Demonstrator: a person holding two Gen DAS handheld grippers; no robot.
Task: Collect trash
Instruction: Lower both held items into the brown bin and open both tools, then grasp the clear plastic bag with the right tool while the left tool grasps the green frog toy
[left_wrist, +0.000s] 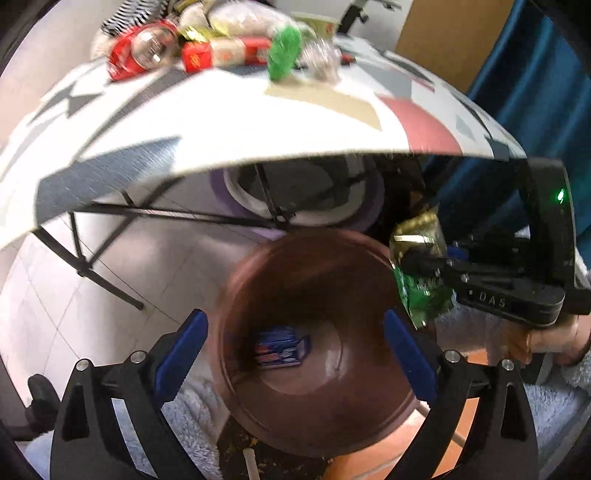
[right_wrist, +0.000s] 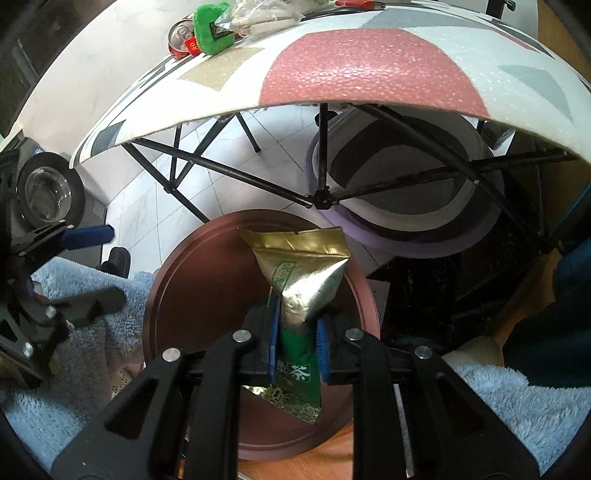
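My left gripper (left_wrist: 295, 354) hangs over the brown bin (left_wrist: 236, 284) with its blue fingers (left_wrist: 184, 350) spread wide apart and nothing between them. Down in the bin lies a small blue box (left_wrist: 282, 350). My right gripper (right_wrist: 297, 345) is squeezed tight on a green and gold tea packet (right_wrist: 303, 284) (the gold end sticks up, the green end hangs down). The packet is held over the bin, not in it. Above the bin is the edge of a white table (right_wrist: 369, 92) with colored shapes on it. On the table sit more trash: a red can (left_wrist: 142, 48), a green fuzzy thing (right_wrist: 212, 27) and some wrappers (left_wrist: 225, 51).
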